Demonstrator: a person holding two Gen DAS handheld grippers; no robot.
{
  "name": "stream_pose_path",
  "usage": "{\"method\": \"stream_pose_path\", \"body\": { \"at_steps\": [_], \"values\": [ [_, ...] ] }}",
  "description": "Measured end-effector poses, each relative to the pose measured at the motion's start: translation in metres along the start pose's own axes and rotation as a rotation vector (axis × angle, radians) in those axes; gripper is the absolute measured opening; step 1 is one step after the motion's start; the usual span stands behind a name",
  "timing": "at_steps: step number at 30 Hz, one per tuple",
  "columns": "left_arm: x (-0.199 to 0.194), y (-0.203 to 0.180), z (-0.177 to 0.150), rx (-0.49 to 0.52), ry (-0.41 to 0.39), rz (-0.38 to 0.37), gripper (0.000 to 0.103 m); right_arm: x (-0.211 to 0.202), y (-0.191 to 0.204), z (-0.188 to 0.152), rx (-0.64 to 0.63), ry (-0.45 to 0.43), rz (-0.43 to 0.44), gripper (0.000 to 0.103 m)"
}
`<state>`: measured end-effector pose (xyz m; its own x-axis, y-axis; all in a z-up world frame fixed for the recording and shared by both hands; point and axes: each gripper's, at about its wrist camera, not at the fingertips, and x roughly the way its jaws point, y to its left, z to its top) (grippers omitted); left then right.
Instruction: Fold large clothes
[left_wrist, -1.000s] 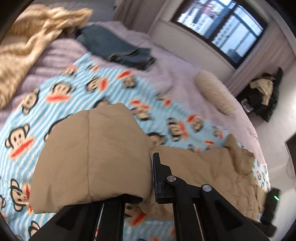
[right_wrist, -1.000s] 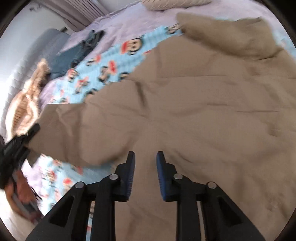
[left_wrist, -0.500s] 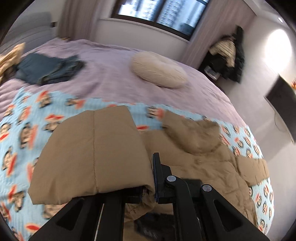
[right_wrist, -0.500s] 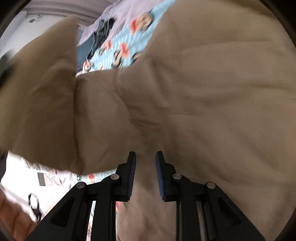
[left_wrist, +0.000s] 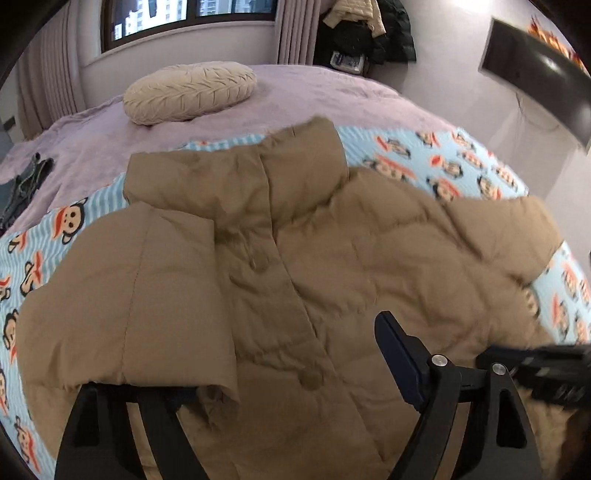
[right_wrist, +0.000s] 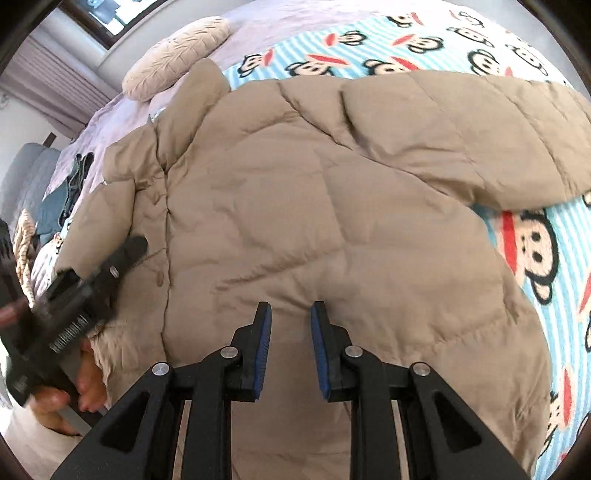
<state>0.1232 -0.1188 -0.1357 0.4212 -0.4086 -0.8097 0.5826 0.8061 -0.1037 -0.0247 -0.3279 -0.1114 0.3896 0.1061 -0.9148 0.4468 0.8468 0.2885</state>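
Tan puffer jacket spread on a monkey-print blanket, 2 grippers over it.

Left wrist view: the tan jacket (left_wrist: 332, 258) lies front-up on the blue striped monkey blanket (left_wrist: 461, 166), collar toward the far side, where a cream pillow (left_wrist: 190, 92) sits on the lilac bedspread (left_wrist: 332, 92). The left gripper (left_wrist: 295, 373) has its fingers spread wide; the left sleeve (left_wrist: 129, 295) is folded across the chest and drapes over the left finger, hiding its tip, so I cannot tell whether it is pinched. Right wrist view: the right gripper (right_wrist: 290, 347) hovers over the jacket's near hem with its 2 blue-padded fingers (right_wrist: 263, 347) apart, nothing between them. The right sleeve (right_wrist: 480, 129) lies stretched to the far right on the blanket. Jeans (right_wrist: 62, 199) lie at far left.
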Motion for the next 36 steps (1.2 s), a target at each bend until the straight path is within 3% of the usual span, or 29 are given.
{"method": "stream_pose_path", "body": {
  "at_steps": [2, 4, 5, 6, 8, 12, 15, 17, 20, 21, 23, 26, 29, 32, 36],
  "values": [
    [-0.003, -0.001, -0.004, 0.001, 0.024, -0.014, 0.085, -0.007, -0.002, 0.009, -0.009, 0.003, 0.003, 0.025],
    [-0.025, 0.004, -0.009, -0.015, -0.004, -0.026, 0.085, -0.009, 0.016, 0.012, -0.046, -0.002, 0.006, 0.031],
    [-0.039, 0.011, -0.012, -0.026, -0.019, -0.029, 0.085, -0.009, 0.020, 0.016, -0.071, -0.012, 0.010, 0.048],
    [-0.059, 0.022, -0.016, -0.052, -0.039, -0.022, 0.085, -0.015, 0.018, 0.015, -0.103, -0.031, 0.016, 0.071],
    [-0.079, 0.043, -0.022, -0.099, -0.061, -0.005, 0.086, -0.022, 0.030, 0.017, -0.174, -0.074, 0.034, 0.082],
    [-0.114, 0.110, -0.043, -0.243, -0.084, 0.133, 0.086, -0.024, 0.109, 0.007, -0.422, -0.135, 0.043, 0.082],
    [-0.106, 0.162, -0.060, -0.381, -0.034, 0.213, 0.086, -0.008, 0.165, -0.008, -0.622, -0.160, -0.027, 0.082],
    [-0.094, 0.201, -0.075, -0.517, -0.001, 0.184, 0.085, 0.004, 0.192, -0.020, -0.739, -0.175, -0.078, 0.082],
    [-0.076, 0.238, -0.089, -0.672, 0.027, 0.082, 0.085, 0.036, 0.230, -0.045, -0.948, -0.233, -0.252, 0.082],
    [-0.067, 0.251, -0.095, -0.734, 0.042, 0.038, 0.085, 0.042, 0.233, -0.048, -0.975, -0.245, -0.279, 0.082],
    [-0.054, 0.258, -0.100, -0.778, 0.058, 0.029, 0.085, 0.053, 0.239, -0.049, -1.006, -0.285, -0.332, 0.082],
    [-0.037, 0.258, -0.103, -0.749, 0.082, 0.090, 0.086, 0.050, 0.233, -0.030, -0.886, -0.357, -0.349, 0.082],
    [-0.031, 0.249, -0.104, -0.694, 0.084, 0.136, 0.086, 0.033, 0.201, -0.001, -0.631, -0.374, -0.310, 0.073],
    [-0.029, 0.246, -0.102, -0.663, 0.090, 0.148, 0.086, 0.031, 0.145, 0.029, -0.318, -0.276, -0.225, 0.070],
    [-0.036, 0.247, -0.092, -0.636, 0.109, 0.183, 0.086, 0.028, 0.079, 0.039, -0.016, -0.187, -0.144, 0.070]
  ]
}}
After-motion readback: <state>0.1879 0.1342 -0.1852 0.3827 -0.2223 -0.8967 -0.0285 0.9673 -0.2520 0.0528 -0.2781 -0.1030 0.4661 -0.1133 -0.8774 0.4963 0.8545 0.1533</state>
